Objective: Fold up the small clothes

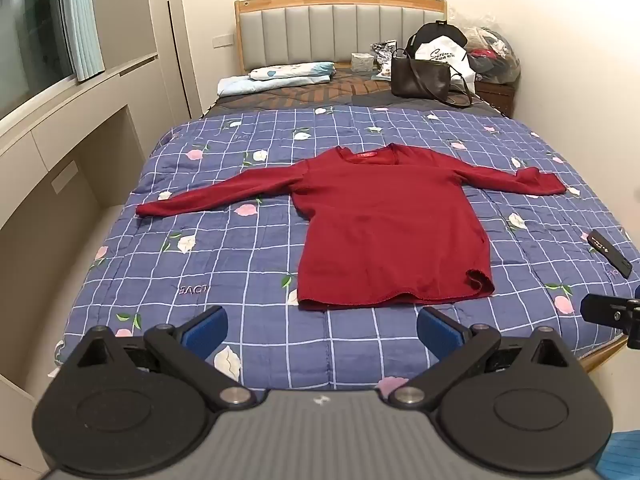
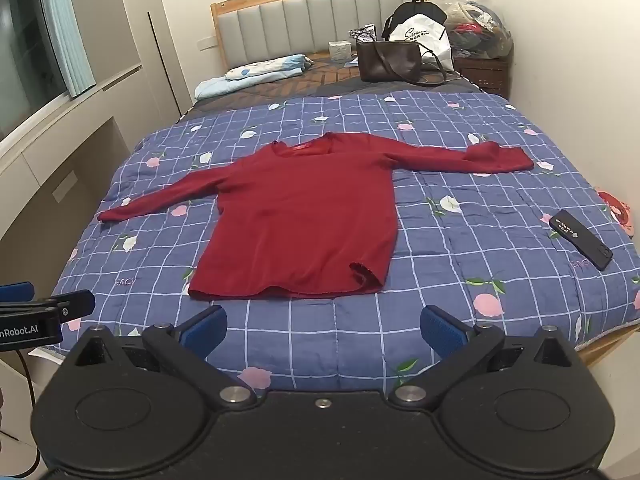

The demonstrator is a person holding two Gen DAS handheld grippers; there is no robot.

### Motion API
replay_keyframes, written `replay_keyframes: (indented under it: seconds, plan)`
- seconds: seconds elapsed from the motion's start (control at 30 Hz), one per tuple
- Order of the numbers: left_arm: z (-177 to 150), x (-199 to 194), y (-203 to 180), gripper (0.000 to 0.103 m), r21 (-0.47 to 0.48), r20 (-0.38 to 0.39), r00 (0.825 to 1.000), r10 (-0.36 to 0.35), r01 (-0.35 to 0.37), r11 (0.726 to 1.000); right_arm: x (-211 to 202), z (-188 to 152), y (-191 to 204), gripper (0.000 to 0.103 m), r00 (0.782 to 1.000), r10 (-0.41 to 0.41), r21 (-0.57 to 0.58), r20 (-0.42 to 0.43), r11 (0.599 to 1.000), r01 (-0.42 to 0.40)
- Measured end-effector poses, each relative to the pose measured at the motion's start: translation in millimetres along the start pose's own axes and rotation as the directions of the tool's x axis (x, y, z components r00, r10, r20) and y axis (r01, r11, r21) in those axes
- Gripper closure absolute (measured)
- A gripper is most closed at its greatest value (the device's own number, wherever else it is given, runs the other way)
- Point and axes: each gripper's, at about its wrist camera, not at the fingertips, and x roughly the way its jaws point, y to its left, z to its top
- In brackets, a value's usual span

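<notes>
A dark red long-sleeved top [image 1: 384, 224] [image 2: 304, 216] lies flat on the blue checked quilt [image 1: 240, 248] [image 2: 460, 272], collar toward the headboard, both sleeves spread sideways. Its near right hem corner is curled up. My left gripper [image 1: 322, 330] hovers open over the quilt's near edge, just short of the hem, with nothing between its blue pads. My right gripper [image 2: 324, 330] is likewise open and empty, a little short of the hem. Each gripper shows at the edge of the other's view.
A black remote-like bar [image 1: 610, 252] [image 2: 580, 240] lies on the quilt at the right. A brown handbag [image 1: 422, 78] [image 2: 390, 60], bags and folded bedding [image 1: 288, 74] sit near the headboard. A wall runs along the right, cabinets along the left.
</notes>
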Motion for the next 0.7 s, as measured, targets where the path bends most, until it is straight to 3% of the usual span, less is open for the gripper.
replay_keyframes:
  seconds: [0.7]
  plan:
    - [-1.3,6.7,-3.2,0.0,0.0,-0.004,1.0,-0.004,0.004,1.0,5.3,2.2,-3.7,0.0,1.0,0.025,0.003,-0.014,1.0,-0.025]
